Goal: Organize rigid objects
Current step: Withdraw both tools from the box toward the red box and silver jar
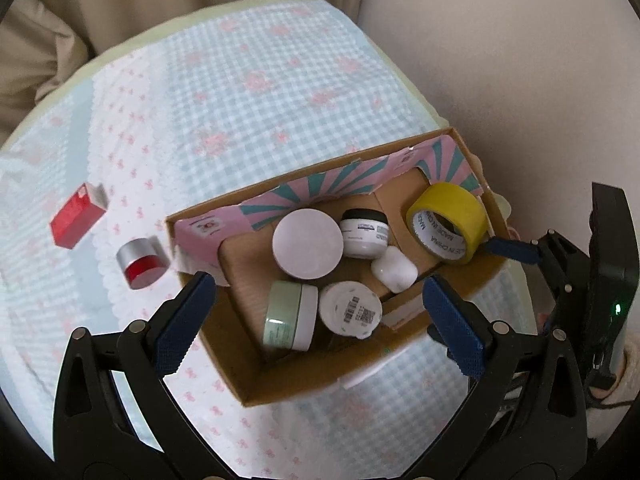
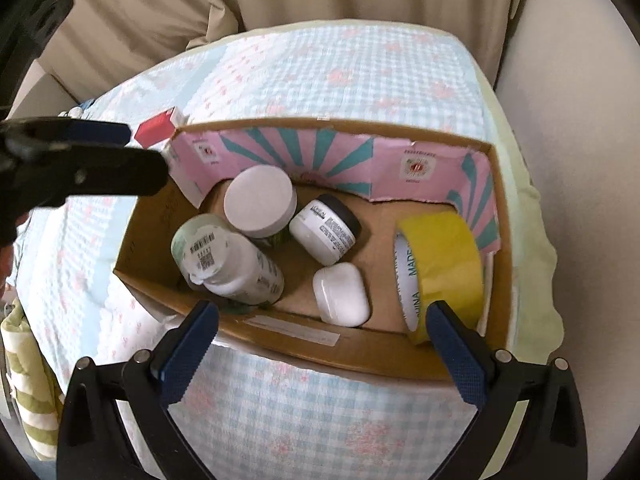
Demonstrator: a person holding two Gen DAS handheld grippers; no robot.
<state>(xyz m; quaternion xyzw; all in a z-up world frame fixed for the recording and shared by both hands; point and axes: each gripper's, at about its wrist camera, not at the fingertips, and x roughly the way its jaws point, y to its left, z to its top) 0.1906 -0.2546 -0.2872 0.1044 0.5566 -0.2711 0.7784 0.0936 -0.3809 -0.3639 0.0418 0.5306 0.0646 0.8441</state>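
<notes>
Both claws, left gripper (image 1: 318, 290) and right gripper (image 2: 322, 320), hang released over the cardboard box (image 1: 256, 376); 2 red items (image 1: 76, 218) lie outside.

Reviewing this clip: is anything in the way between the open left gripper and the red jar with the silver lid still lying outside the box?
Nothing visible. The red jar lies on its side on the checked cloth, just outside the cardboard box wall. The left gripper hangs open above the box, empty, with only bare cloth around the jar.
</notes>
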